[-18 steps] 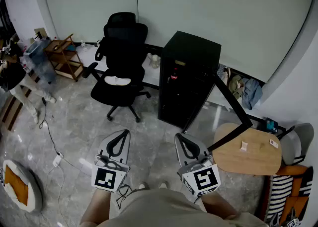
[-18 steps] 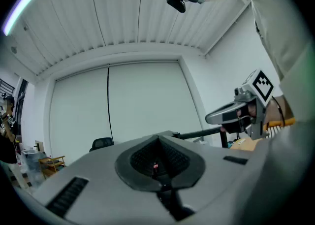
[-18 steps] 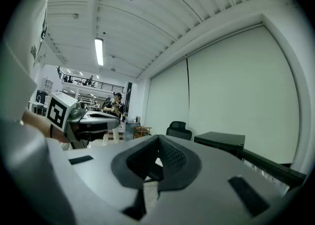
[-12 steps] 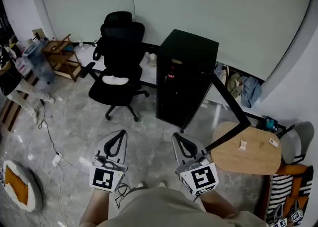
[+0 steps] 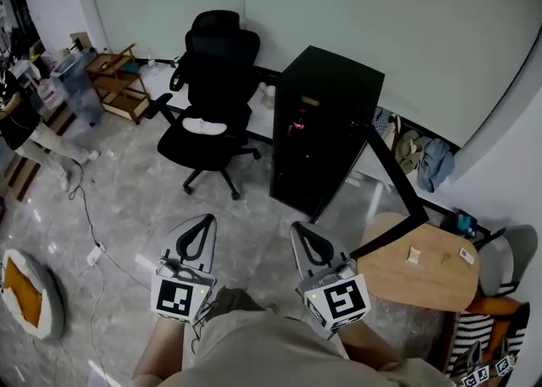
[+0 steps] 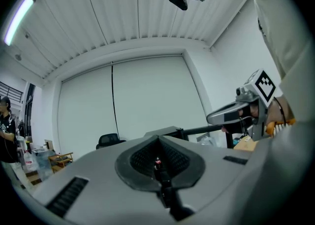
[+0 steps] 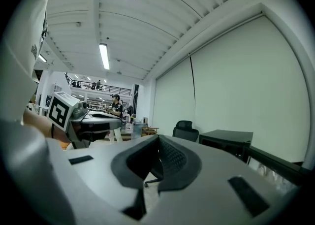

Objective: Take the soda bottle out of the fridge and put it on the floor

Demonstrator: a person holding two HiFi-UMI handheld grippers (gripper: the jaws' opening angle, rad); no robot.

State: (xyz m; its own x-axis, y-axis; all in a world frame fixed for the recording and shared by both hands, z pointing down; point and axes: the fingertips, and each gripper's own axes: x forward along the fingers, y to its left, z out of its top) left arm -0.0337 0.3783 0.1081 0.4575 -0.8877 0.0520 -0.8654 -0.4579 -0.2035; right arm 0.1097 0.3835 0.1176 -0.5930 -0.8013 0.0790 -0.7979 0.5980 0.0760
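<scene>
Grey marble-look tile floor [image 5: 254, 224]. Standing on it:
- A black fridge [image 5: 330, 114] near the back wall, with its door swung open.
- A black office chair [image 5: 212, 97] on castors, just left of the fridge.
- A low wooden shelf [image 5: 118, 85] at far left by the wall.

Lying on the left tiles are a corded white power strip [image 5: 96, 252] and, at the left edge, a round white cushion [image 5: 24, 296] with an orange centre. A round wooden table [image 5: 432, 279] stands at right. Two small pale items [image 5: 415, 253] lie on top, apart from each other.
</scene>
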